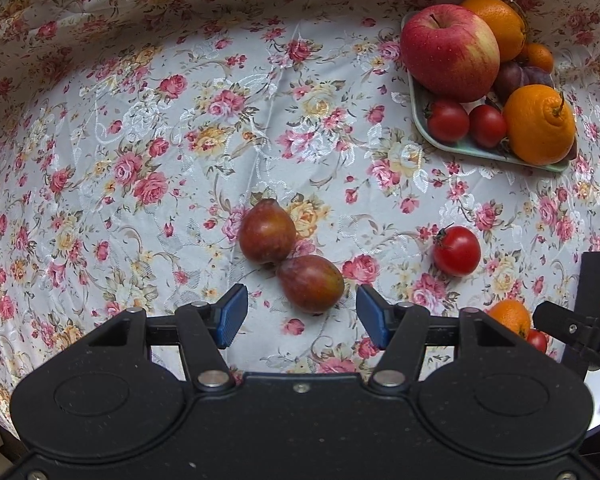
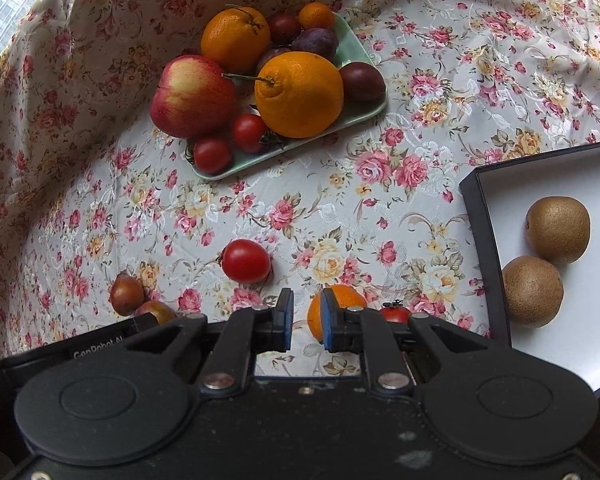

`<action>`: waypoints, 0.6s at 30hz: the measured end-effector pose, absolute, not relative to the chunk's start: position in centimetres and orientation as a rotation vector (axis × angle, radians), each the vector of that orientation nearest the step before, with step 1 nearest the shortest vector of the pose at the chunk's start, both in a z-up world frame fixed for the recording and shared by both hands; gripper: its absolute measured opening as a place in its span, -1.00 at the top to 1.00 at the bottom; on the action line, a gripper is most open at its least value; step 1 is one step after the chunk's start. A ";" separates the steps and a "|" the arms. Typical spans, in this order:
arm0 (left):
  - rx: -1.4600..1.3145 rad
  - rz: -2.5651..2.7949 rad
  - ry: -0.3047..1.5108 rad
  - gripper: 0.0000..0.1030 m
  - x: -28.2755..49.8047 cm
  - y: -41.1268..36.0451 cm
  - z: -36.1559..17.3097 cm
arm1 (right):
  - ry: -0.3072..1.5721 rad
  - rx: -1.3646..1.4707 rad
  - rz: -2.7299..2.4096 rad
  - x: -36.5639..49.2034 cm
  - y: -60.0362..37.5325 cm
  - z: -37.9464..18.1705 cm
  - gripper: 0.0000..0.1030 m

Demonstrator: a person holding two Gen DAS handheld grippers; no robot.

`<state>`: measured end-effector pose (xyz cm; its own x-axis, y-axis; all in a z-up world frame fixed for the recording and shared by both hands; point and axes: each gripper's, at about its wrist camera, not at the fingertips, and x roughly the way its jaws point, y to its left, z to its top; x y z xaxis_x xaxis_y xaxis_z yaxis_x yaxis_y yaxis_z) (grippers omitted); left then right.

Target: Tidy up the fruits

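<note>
My left gripper [image 1: 302, 312] is open, its blue pads on either side of the nearer of two reddish-brown plums [image 1: 310, 283]; the second plum [image 1: 266, 232] touches it just beyond. A loose tomato [image 1: 457, 251] lies to the right. My right gripper [image 2: 307, 322] is open with a narrow gap and holds nothing; a small orange [image 2: 342, 300] lies just beyond its right pad, a small tomato [image 2: 395, 313] beside that, and a loose tomato [image 2: 246, 261] ahead on the left. The green tray [image 2: 356, 50] holds an apple [image 2: 192, 96], oranges, plums and tomatoes.
A dark box [image 2: 488, 240] with a white inside stands at the right, holding two kiwis [image 2: 558, 229]. The floral cloth [image 1: 140, 140] covers the table and rises behind. The right gripper's body [image 1: 580, 324] shows at the left view's right edge.
</note>
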<state>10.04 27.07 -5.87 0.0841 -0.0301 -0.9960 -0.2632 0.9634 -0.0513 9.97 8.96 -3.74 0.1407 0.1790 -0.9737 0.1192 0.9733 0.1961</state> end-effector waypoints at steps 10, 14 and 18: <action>-0.207 0.174 1.493 -0.24 10.5 25.7 -7.1 | 1.420 0.265 -0.012 9.9 7.5 -4.0 0.68; -0.182 0.202 1.496 -0.23 10.8 25.8 -7.8 | 1.391 0.287 -0.025 9.9 7.1 -3.5 0.68; -0.189 0.195 1.509 -0.07 11.2 25.6 -8.6 | 1.405 0.273 -0.007 9.8 7.3 -3.6 0.68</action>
